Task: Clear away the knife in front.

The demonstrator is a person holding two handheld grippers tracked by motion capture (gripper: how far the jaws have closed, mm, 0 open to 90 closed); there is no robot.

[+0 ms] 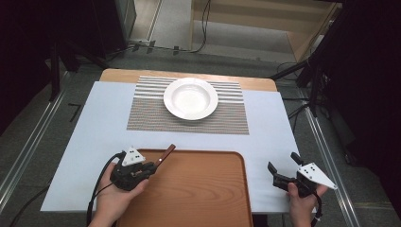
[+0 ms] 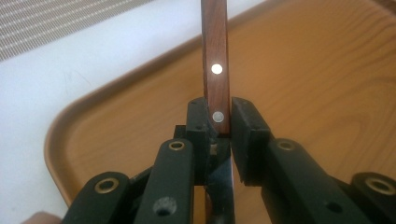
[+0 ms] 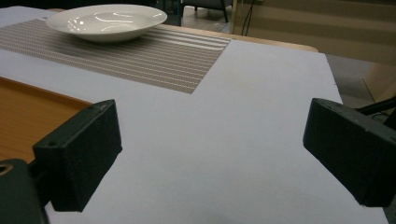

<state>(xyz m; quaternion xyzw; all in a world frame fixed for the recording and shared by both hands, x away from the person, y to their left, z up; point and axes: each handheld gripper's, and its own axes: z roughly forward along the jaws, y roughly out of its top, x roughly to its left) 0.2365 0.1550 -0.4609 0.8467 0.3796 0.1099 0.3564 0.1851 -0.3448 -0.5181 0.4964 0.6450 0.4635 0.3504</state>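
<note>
Gripping knife (image 2: 215, 79) in left claw (image 2: 218, 126) over tray (image 2: 116, 116)

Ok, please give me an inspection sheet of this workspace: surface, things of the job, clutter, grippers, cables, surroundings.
Surface: white table cover, with the wooden table edge at the far side.
Job's things: knife with wooden handle, held above the brown tray; white deep plate on a striped placemat.
Clutter: nothing seen.
Grippers: left gripper has its fingers shut on the knife, handle pointing away; right gripper is open and holds nothing, over the white cover right of the tray.
Cables: black cable trails from the left gripper; more lie on the floor.
Surroundings: dark stands, floor rails.
</note>
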